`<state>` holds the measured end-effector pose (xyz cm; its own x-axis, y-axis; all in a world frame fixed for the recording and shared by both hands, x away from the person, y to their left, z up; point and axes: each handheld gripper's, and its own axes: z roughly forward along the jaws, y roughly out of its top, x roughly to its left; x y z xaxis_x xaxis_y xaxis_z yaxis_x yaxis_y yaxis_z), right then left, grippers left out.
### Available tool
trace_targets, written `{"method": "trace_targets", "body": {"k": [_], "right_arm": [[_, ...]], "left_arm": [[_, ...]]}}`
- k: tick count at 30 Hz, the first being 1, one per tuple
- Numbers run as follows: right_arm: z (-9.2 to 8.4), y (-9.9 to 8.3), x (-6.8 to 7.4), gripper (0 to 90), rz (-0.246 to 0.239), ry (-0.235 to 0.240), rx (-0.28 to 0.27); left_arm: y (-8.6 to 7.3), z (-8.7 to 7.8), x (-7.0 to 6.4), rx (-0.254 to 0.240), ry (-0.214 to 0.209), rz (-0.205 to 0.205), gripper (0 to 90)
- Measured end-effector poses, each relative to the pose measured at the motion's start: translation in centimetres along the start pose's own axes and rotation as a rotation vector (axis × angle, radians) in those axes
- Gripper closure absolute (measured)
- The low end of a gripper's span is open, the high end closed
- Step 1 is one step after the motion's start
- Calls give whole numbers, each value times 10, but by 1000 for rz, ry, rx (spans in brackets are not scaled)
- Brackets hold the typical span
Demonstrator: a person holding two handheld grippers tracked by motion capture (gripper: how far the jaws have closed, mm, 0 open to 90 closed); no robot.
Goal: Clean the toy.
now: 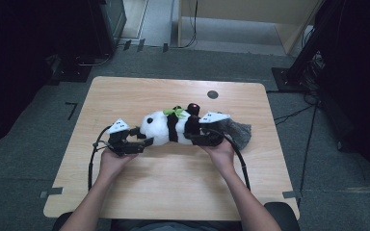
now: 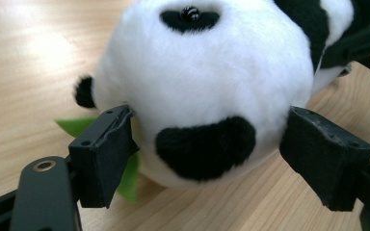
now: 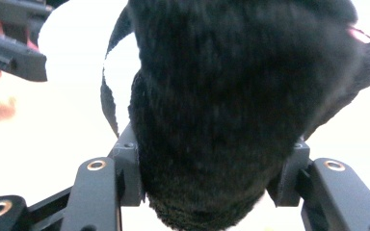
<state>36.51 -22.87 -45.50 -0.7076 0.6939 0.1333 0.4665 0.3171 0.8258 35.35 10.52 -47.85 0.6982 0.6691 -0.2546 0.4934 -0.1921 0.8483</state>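
High view: wooden tabletop (image 1: pixel 173 183), plush panda (image 1: pixel 166 127) lying mid-table on its side, long axis left–right between both hands. Right gripper (image 3: pixel 207 178) clamped on a black limb at the body end. Left gripper (image 2: pixel 207 159) jaws apart, straddling the head, seemingly not squeezing.

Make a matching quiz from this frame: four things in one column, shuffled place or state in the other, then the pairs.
Things:
1. soft black-and-white plush panda
2. left gripper
3. right gripper
4. small dark round disc

States:
A. jaws pressed on a black furry part
B. lying on the light wooden table, between both grippers
C. jaws astride the white head, right jaw clear of it
D. alone near the table's far edge

Pairs: 1-B, 2-C, 3-A, 4-D
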Motion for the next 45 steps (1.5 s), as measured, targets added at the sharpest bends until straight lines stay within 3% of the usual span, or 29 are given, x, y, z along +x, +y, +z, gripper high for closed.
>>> {"method": "trace_targets", "body": {"k": [2,8,13,16,18,21,24,27,31,33,36,39,41,45], "right_arm": [[-8,4,-5,450,41,7,4],[-33,7,-9,448,80,2,-30],[-37,11,-2,441,111,70,-31],[-35,11,-1,435,132,114,-24],[-33,11,-1,434,154,150,-22],[-30,12,5,433,139,161,-8],[-28,11,11,394,113,138,0],[-27,10,12,273,85,104,-24],[-28,9,7,215,67,120,-57],[-32,8,5,216,47,136,-66],[-38,2,1,220,25,186,-79],[-39,-6,0,224,0,197,-90],[-35,-8,1,205,-11,214,-90],[-19,-9,9,156,-37,174,-64]], "left_arm": [[0,-3,0,1,2,10,194],[-3,-1,-4,21,-36,65,208],[-3,0,-10,-3,-68,84,183],[-4,-2,-12,-31,-107,86,164],[-4,0,-16,-38,-98,93,129],[-3,4,-21,-12,-50,92,116],[-2,2,-24,-2,5,95,234],[2,-4,-21,-14,-9,46,386],[7,-12,-16,-23,-34,-15,497],[8,-16,-11,-31,-30,-40,511],[9,-26,1,-49,-27,-120,509],[12,-32,1,-68,-2,-109,508],[13,-33,-1,-78,-27,-118,507],[14,-28,-7,-80,-85,-155,505]]}}
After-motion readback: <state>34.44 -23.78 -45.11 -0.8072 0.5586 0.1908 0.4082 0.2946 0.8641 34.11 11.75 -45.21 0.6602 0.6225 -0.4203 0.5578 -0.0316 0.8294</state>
